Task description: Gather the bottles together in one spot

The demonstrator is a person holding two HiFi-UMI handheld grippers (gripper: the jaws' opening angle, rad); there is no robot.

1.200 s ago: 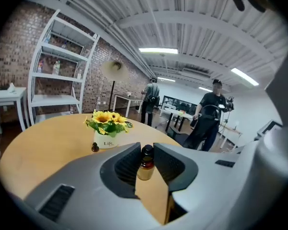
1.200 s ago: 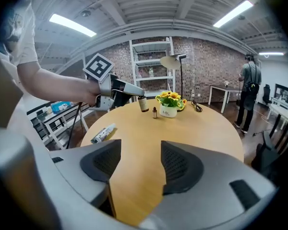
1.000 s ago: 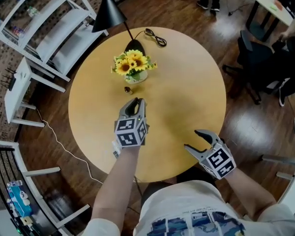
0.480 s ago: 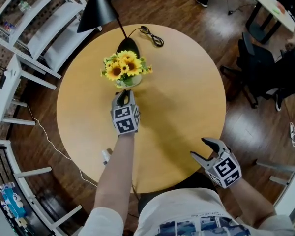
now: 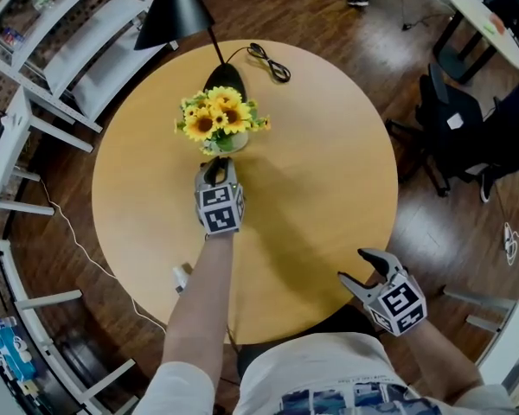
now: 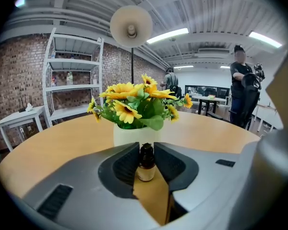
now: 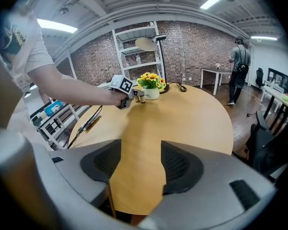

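A small brown-capped bottle [image 6: 145, 164] stands on the round wooden table [image 5: 329, 162] right in front of the white sunflower vase [image 6: 134, 134]. My left gripper [image 6: 145, 152] has its pads against the bottle's sides, and the jaws are opening. In the head view the left gripper [image 5: 214, 170] reaches to the vase [image 5: 218, 137] and hides the bottle. The right gripper view shows what look like two small bottles [image 7: 137, 97] side by side at the left gripper's tip. My right gripper [image 5: 357, 267] hangs open and empty over the table's near right edge.
A black desk lamp [image 5: 169, 15] stands behind the vase, and its cable [image 5: 268, 59] lies on the far side of the table. White shelves [image 5: 60, 33] stand to the left and office chairs [image 5: 467, 119] to the right. A person stands in the background [image 6: 240, 87].
My left gripper has moved from the table's middle up to the vase, carrying the bottle. The right gripper has drifted slightly toward the near edge.
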